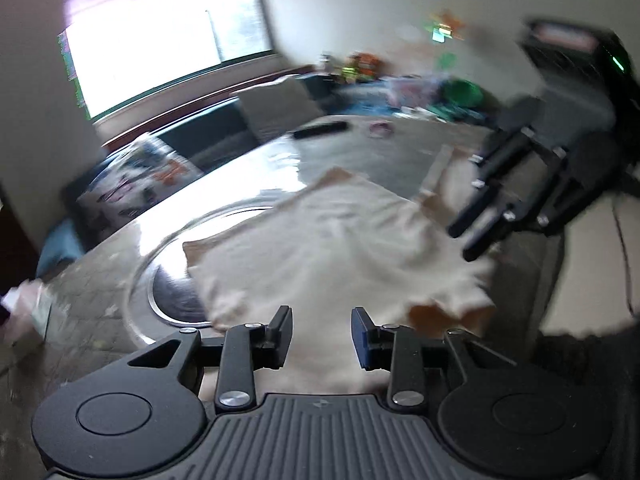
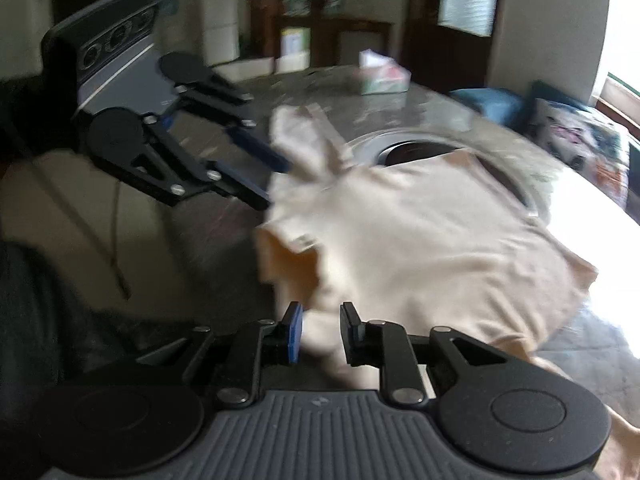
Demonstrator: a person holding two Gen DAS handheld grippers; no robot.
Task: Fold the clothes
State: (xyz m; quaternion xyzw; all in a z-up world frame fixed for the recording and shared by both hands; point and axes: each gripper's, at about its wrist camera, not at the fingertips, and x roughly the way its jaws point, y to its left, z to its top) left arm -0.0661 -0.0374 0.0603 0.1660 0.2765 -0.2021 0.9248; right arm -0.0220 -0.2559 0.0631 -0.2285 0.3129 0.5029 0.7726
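Cream cloth of the garment (image 1: 340, 240) was judged soft and limp, best taken at its hems; both the left gripper (image 1: 321, 336) and right gripper (image 2: 320, 332) were seen spread, cloth between unclamped, near the table (image 1: 100, 288) edge.

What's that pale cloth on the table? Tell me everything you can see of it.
The cream garment looks like soft, thin cotton, wrinkled and spread over the glossy table, partly covering a round metal inset. Tan trim shows at its edges, with a darker orange inside where an opening gapes. The left gripper and right gripper each have open fingers around cloth. Motion blur hides finer detail.
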